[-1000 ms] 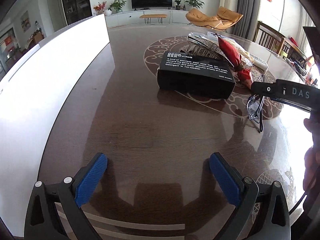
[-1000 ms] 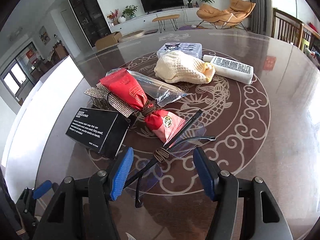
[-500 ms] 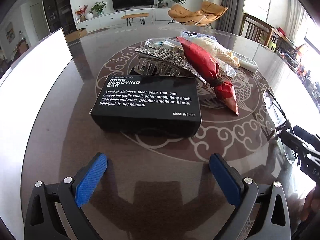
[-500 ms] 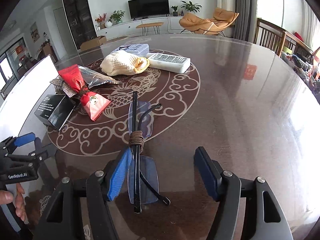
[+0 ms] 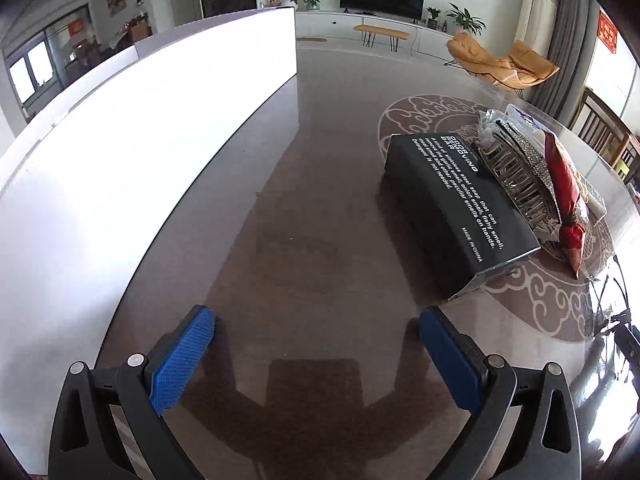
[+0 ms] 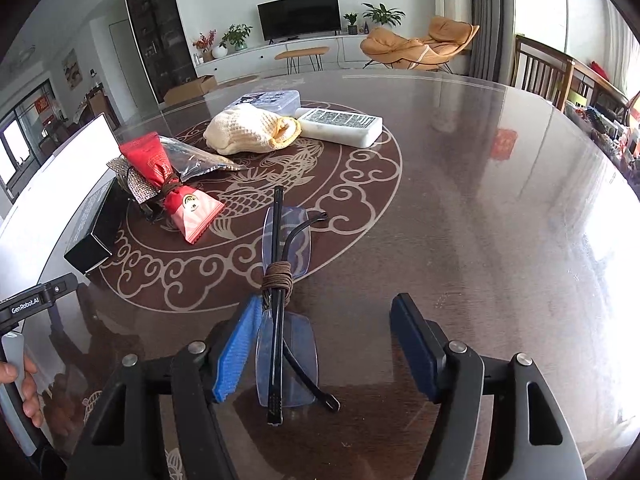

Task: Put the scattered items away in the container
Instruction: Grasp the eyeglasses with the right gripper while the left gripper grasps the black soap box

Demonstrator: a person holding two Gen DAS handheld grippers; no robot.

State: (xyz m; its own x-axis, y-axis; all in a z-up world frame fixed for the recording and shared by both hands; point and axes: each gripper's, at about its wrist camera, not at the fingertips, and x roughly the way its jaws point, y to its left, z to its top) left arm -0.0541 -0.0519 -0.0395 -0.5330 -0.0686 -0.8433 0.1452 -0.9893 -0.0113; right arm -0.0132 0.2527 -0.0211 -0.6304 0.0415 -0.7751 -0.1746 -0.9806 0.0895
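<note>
We see the white container [image 5: 120, 152] left of our left gripper [image 5: 316, 354], whose jaws stand released over bare table [image 5: 304, 208]; the black box [image 5: 460, 208] lies ahead to their right. Our right gripper [image 6: 324, 344], jaws just widened, loosely straddles the folded glasses [image 6: 280, 304], lying against its left pad.

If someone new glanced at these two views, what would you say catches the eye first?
Probably the folded glasses, tied with brown cord, lying on the dark table between the open right gripper fingers, close to the left one. Next, the red packet left of centre on the table's pale dragon inlay. In the left wrist view, the bright white container wall fills the left side, with the black soap box opposite.
</note>
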